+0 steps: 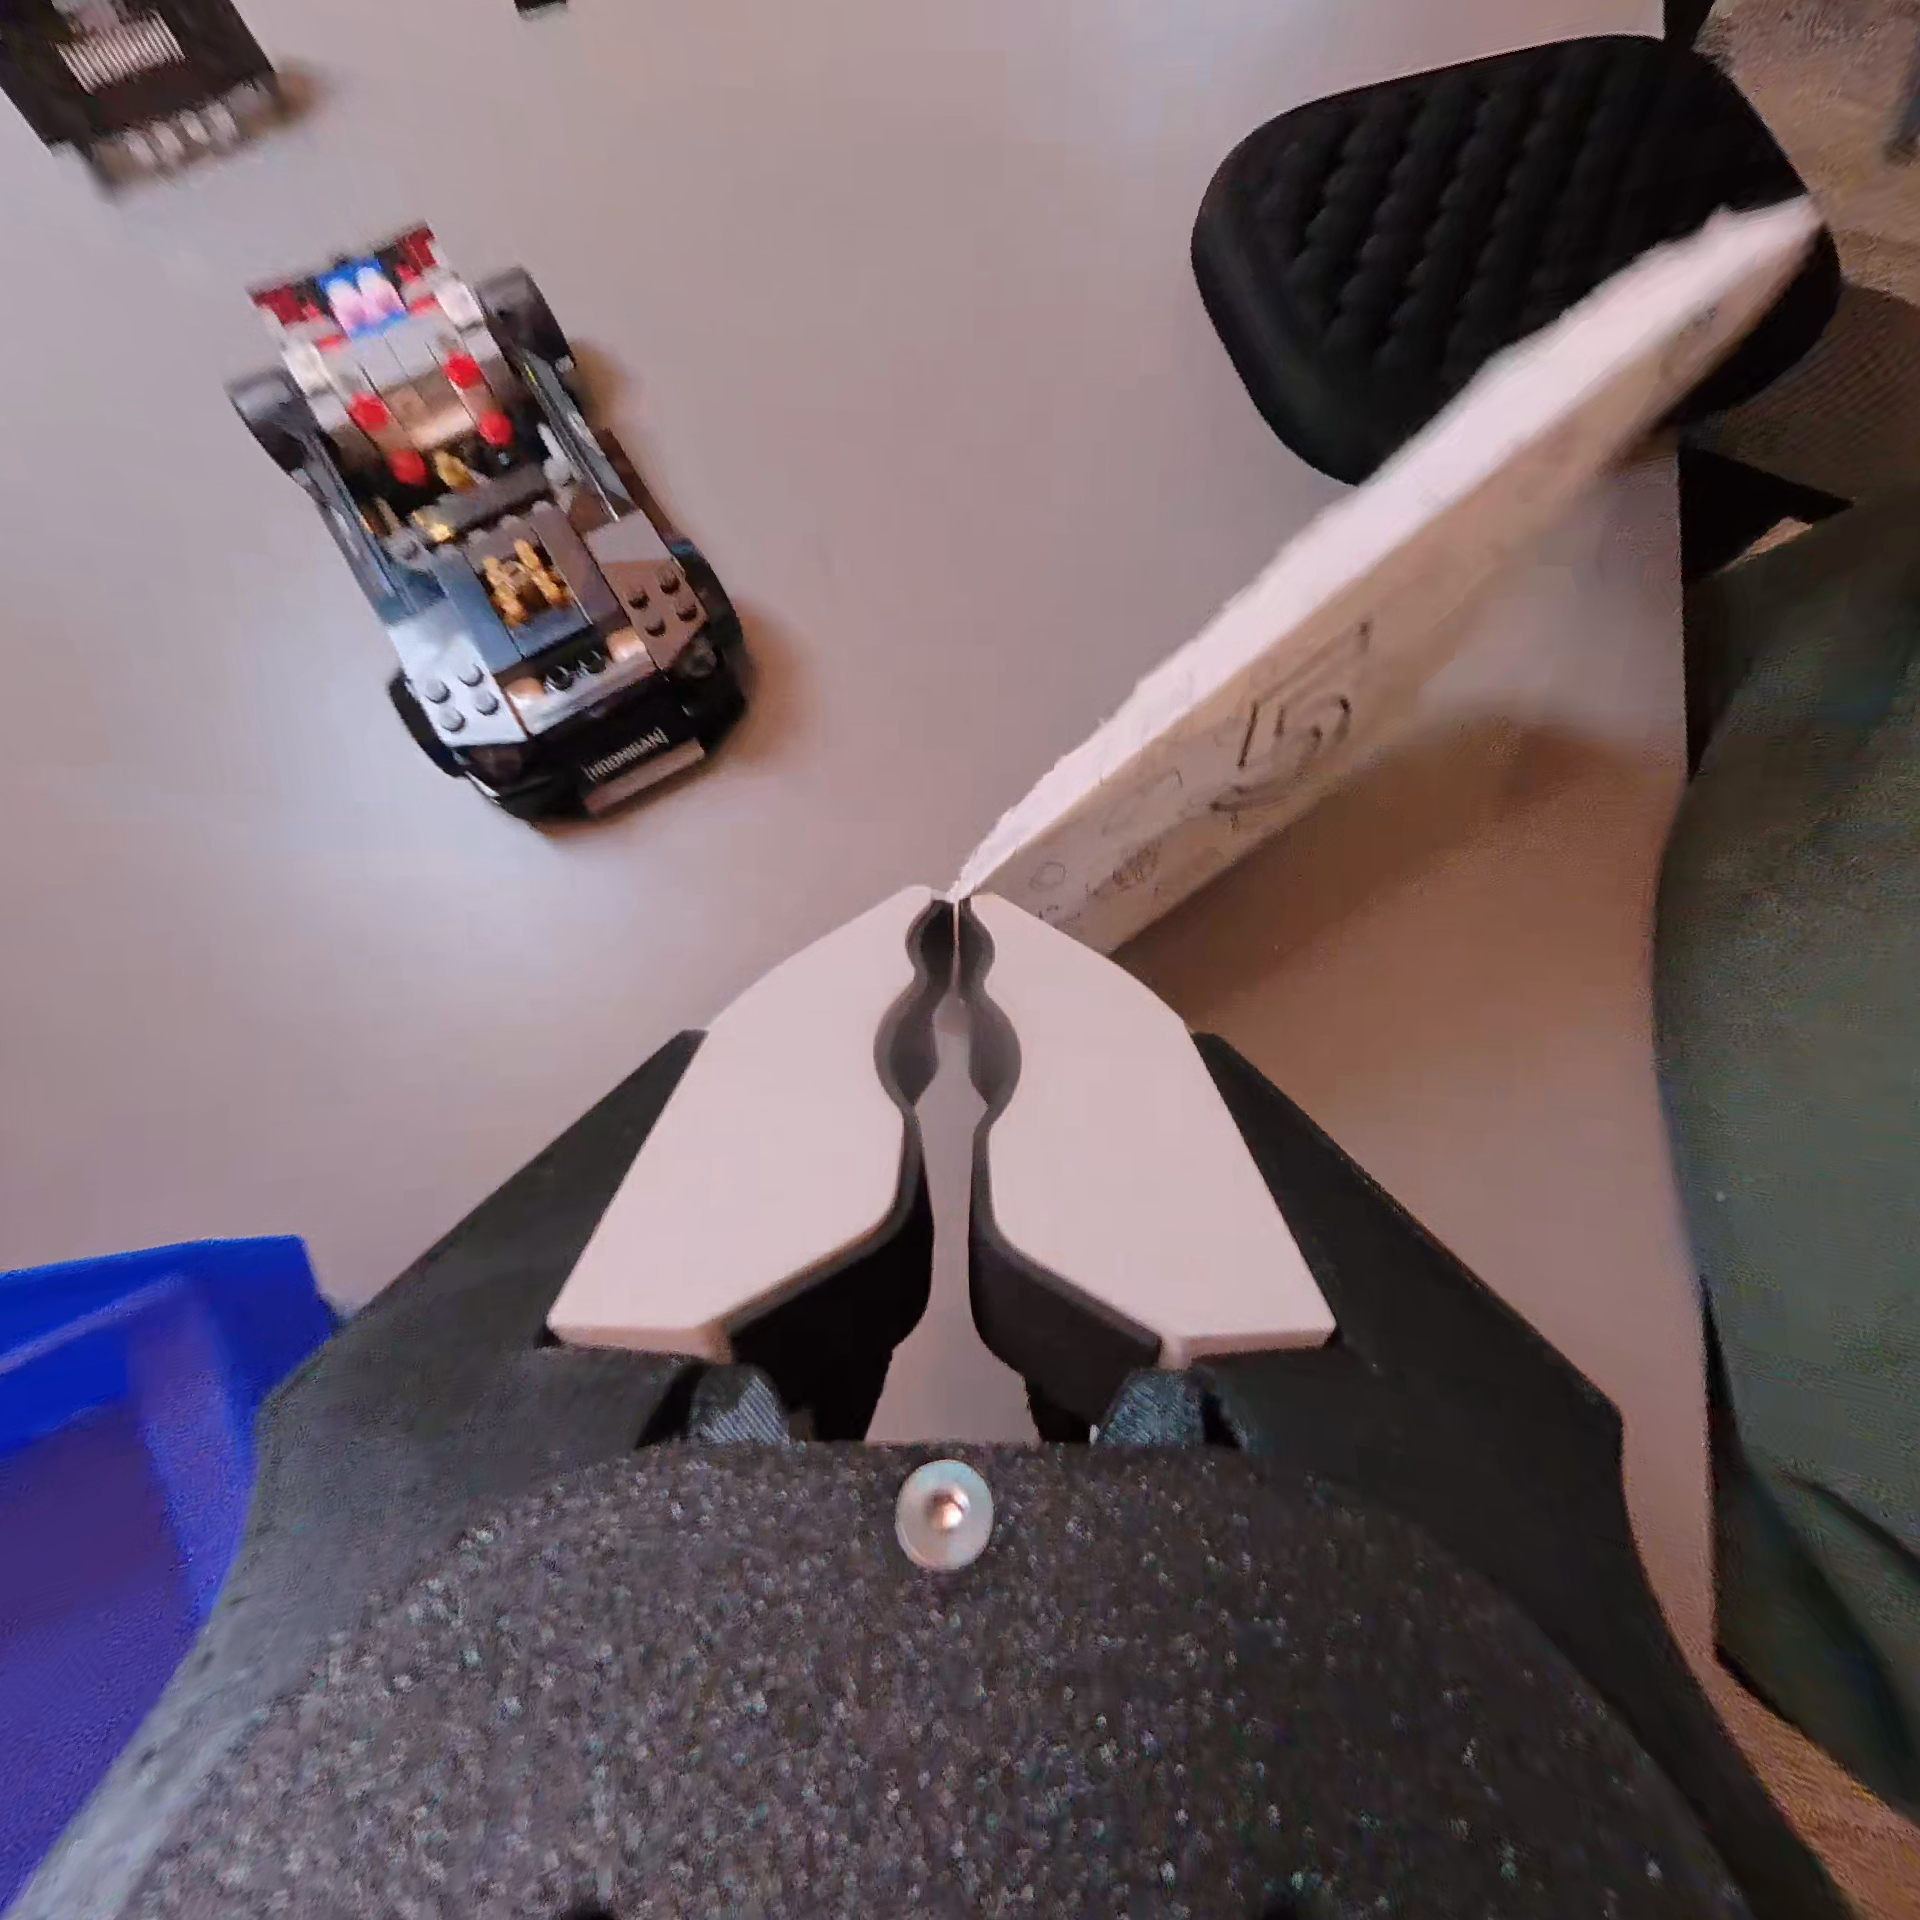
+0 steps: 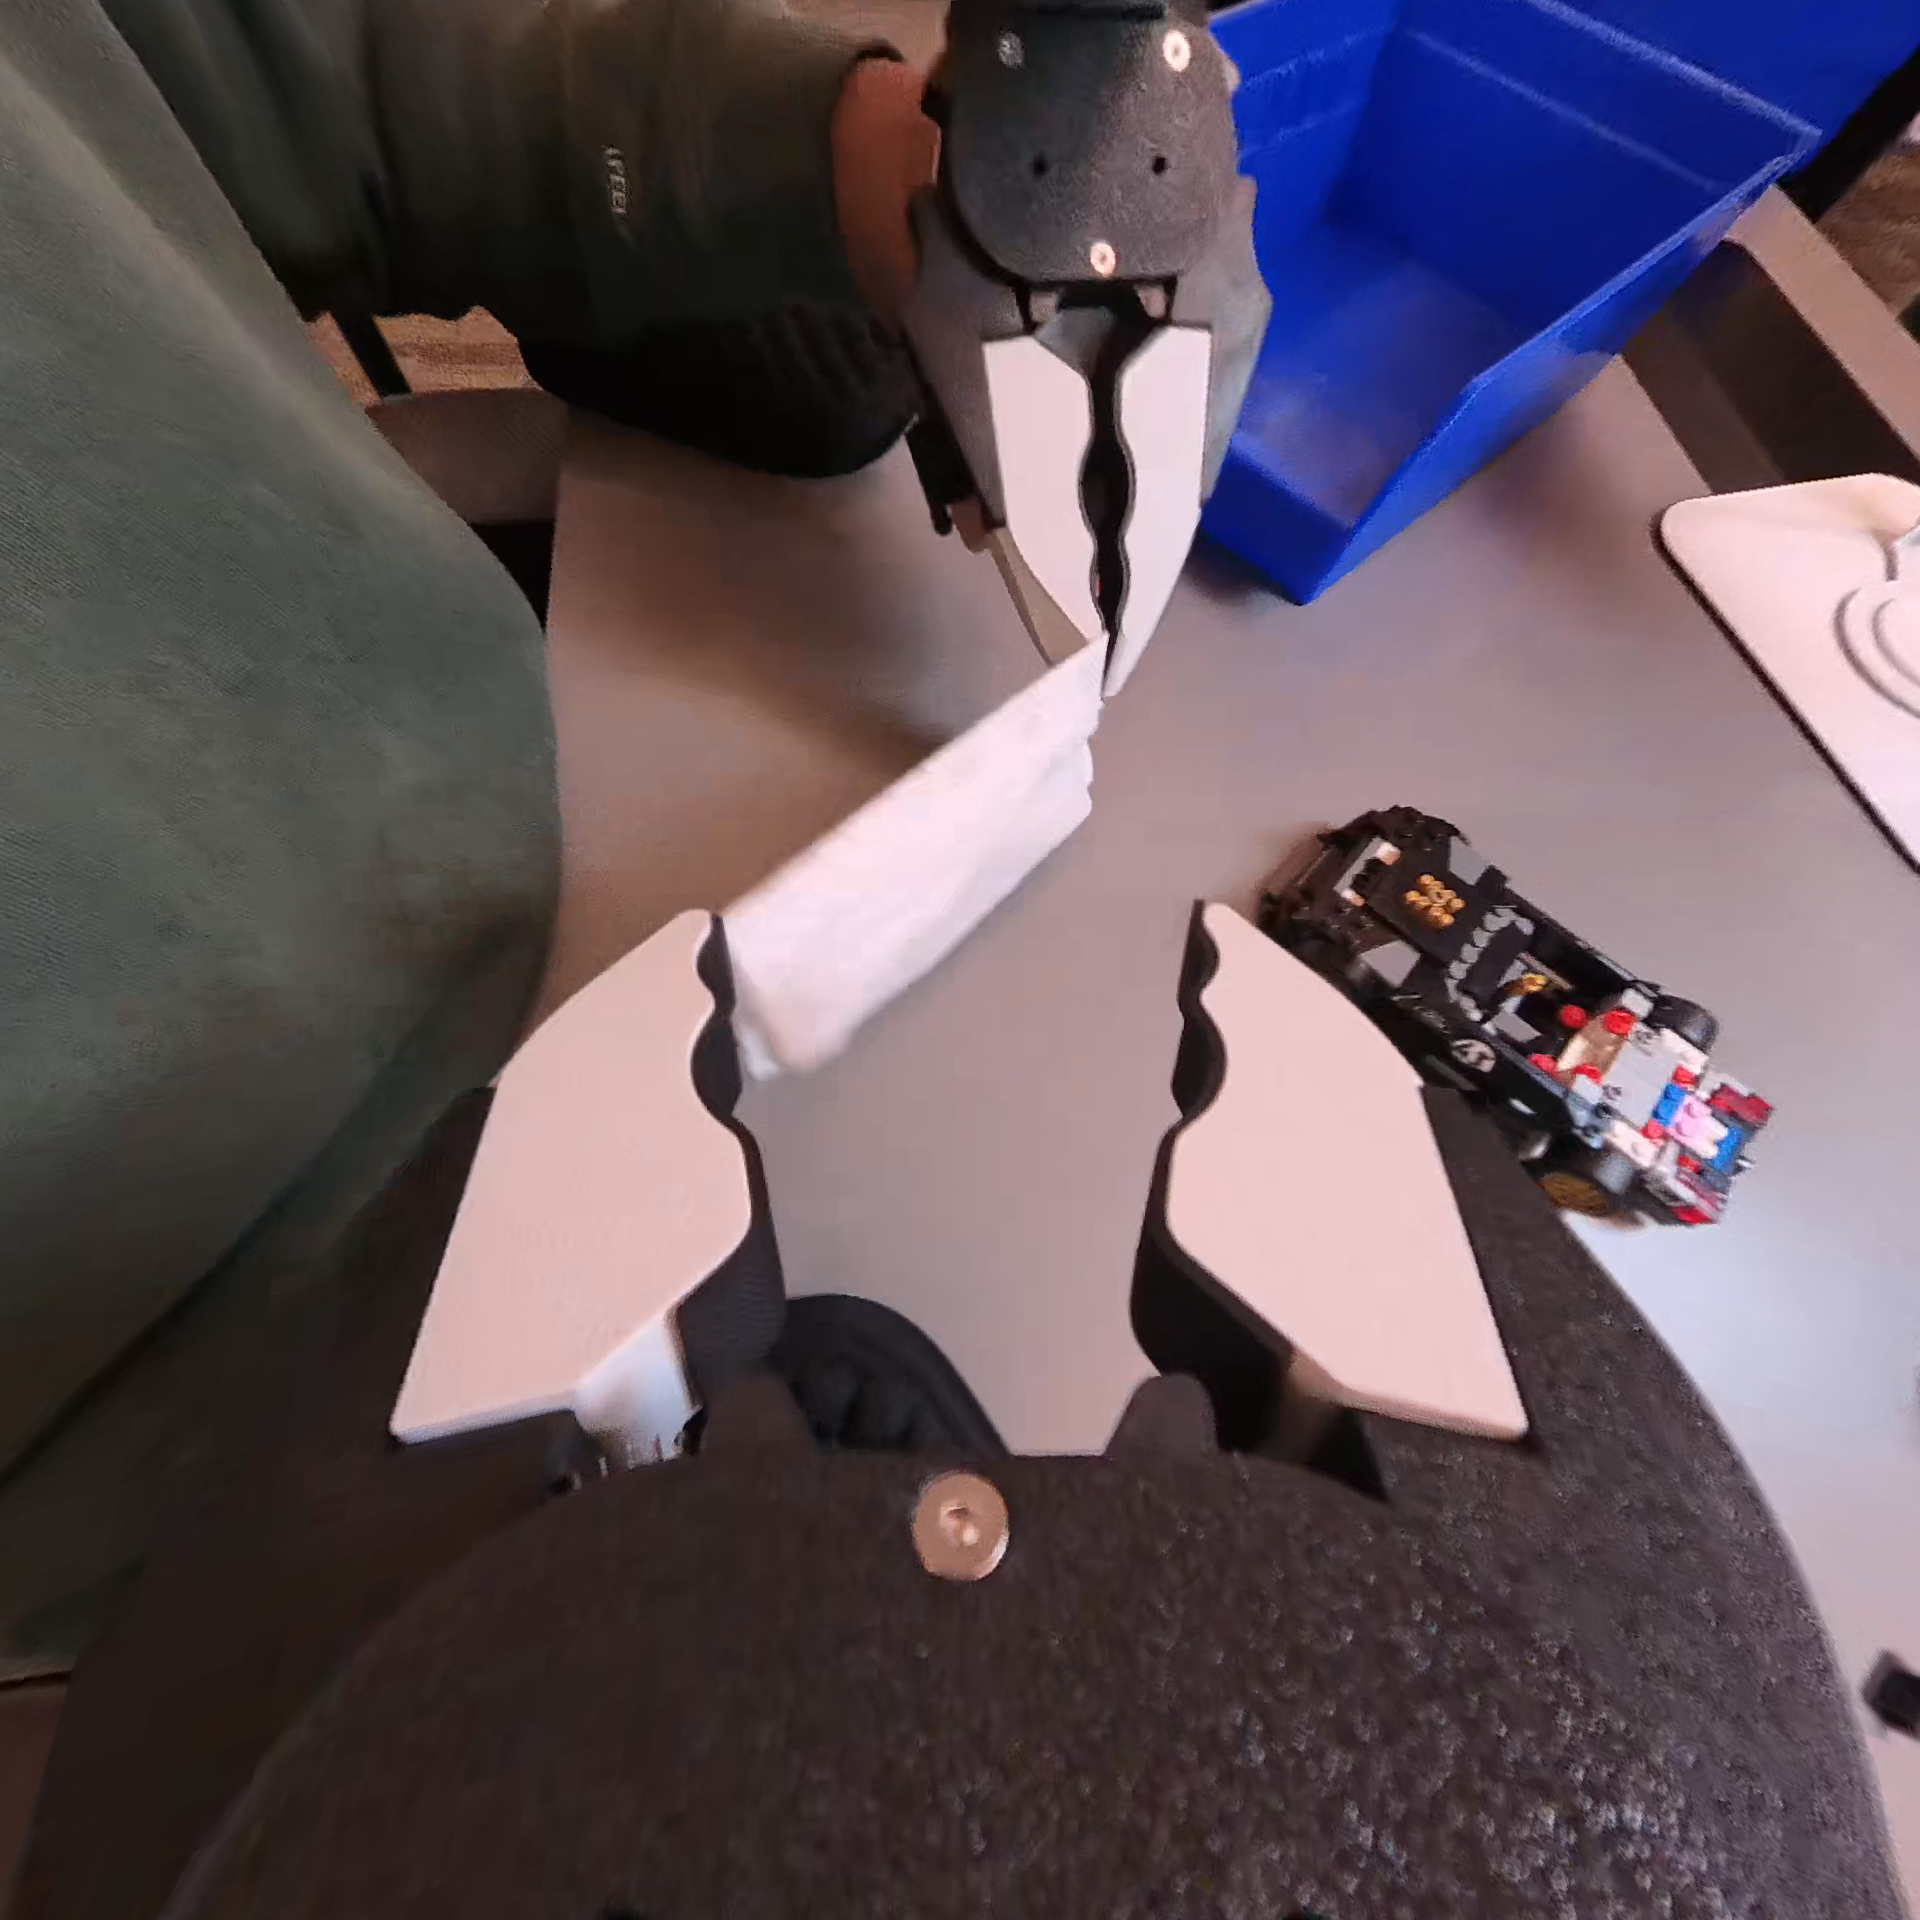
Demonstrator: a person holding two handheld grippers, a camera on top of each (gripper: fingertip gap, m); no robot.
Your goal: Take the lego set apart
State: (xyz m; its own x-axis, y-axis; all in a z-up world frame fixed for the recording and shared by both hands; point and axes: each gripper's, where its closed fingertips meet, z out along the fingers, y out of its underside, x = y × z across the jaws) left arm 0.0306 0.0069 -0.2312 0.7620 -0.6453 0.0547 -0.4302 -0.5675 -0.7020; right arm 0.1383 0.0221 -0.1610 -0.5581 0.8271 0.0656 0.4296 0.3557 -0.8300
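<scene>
A black lego car (image 1: pixel 488 540) with red, gold and grey bricks showing on top stands on the grey table; it also shows in the right wrist view (image 2: pixel 1517 1018). My left gripper (image 1: pixel 956 909) is shut on the corner of a white sheet of paper (image 1: pixel 1351 623) and holds it above the table's near edge, right of the car. The left gripper also shows in the right wrist view (image 2: pixel 1107 644) with the white paper (image 2: pixel 914 883) hanging from it. My right gripper (image 2: pixel 956 925) is open and empty, and its left finger touches the paper's lower end.
A blue bin (image 2: pixel 1475 270) stands on the table beyond the left gripper; it also shows in the left wrist view (image 1: pixel 114 1403). A white pad (image 2: pixel 1808 644) lies at the right. A black chair (image 1: pixel 1475 249) stands off the table. A person's green sleeve (image 2: pixel 239 790) is close by. Across from one pair of fingers to the other is roughly 15 centimeters.
</scene>
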